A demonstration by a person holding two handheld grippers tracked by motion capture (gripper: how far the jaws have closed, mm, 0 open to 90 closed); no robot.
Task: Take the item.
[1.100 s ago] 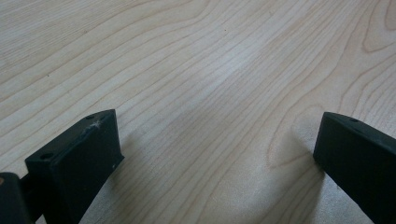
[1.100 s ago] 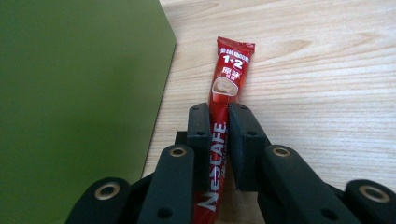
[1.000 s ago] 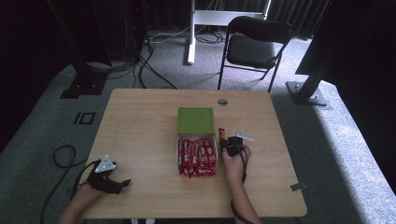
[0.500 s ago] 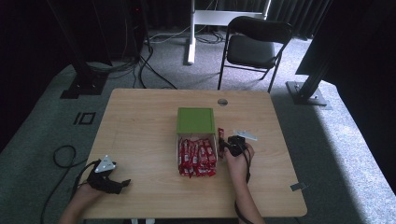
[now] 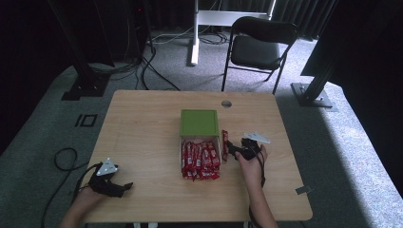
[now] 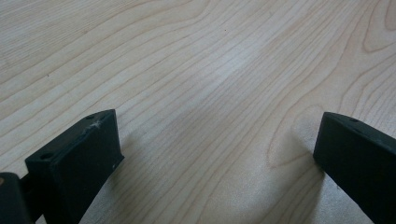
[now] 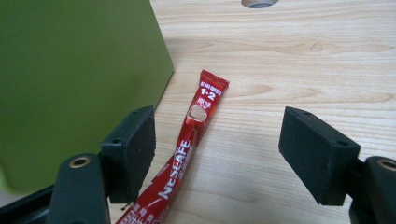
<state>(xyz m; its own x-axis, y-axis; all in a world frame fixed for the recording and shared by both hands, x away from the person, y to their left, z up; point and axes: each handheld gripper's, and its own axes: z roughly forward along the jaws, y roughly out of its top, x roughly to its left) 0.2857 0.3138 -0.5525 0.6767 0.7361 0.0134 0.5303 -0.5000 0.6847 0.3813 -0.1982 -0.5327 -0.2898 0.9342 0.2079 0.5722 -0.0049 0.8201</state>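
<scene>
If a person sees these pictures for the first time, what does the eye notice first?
The heap of red coffee sachets at mid-table, spilling toward the person from the green box. One single sachet lies on the wood beside the box, between the open jaws of the right gripper, which have just been opening. The left gripper rests open near the table's front left corner.

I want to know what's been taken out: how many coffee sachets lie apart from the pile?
1: a red Nescafe sachet on the table, right of the green box, between the right gripper's open jaws.
</scene>
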